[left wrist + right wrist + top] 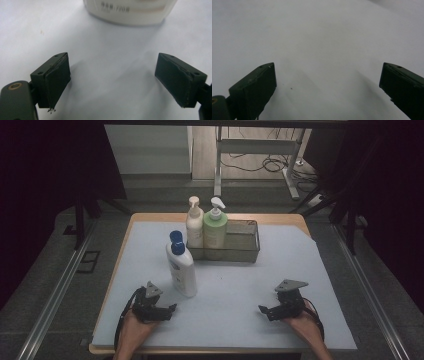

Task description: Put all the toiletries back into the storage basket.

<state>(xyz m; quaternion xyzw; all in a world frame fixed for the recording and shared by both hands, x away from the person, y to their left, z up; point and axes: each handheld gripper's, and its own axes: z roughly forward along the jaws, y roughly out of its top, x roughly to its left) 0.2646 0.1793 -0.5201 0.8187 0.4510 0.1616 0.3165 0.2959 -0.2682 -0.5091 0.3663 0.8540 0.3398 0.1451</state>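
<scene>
Resting low over the sheet (280, 270), the left tongs (171, 308) sit at the near left of the table (295, 217), carried in the left hand (134, 327), with both jaws spread wide and nothing between them. In the left gripper view the two black pads (58, 80) stand far apart over bare white sheet, and the base of the bottle (130, 11) lies straight ahead of the jaw gap, clear of both pads and not touched by either. From the high view this white bottle (182, 267) with its blue cap (176, 240) stands upright on the sheet just beyond and slightly to the right of the left tongs, near them but apart. The right tongs (263, 310) sit at the near right, held in the right hand (302, 322), well apart from the bottle; their jaws are likewise wide, and the right gripper view shows plain sheet between them. Each unit carries a grey plate (291, 284) on top and trails a cable (315, 312) back toward the forearm. Farther from both tongs, beyond the bottle, a wire basket (242, 245) rests on the sheet. Two pump bottles stand upright in its left end, side by side: a cream one (194, 227) on the left and a green one (215, 230) touching or nearly touching it on the right.
</scene>
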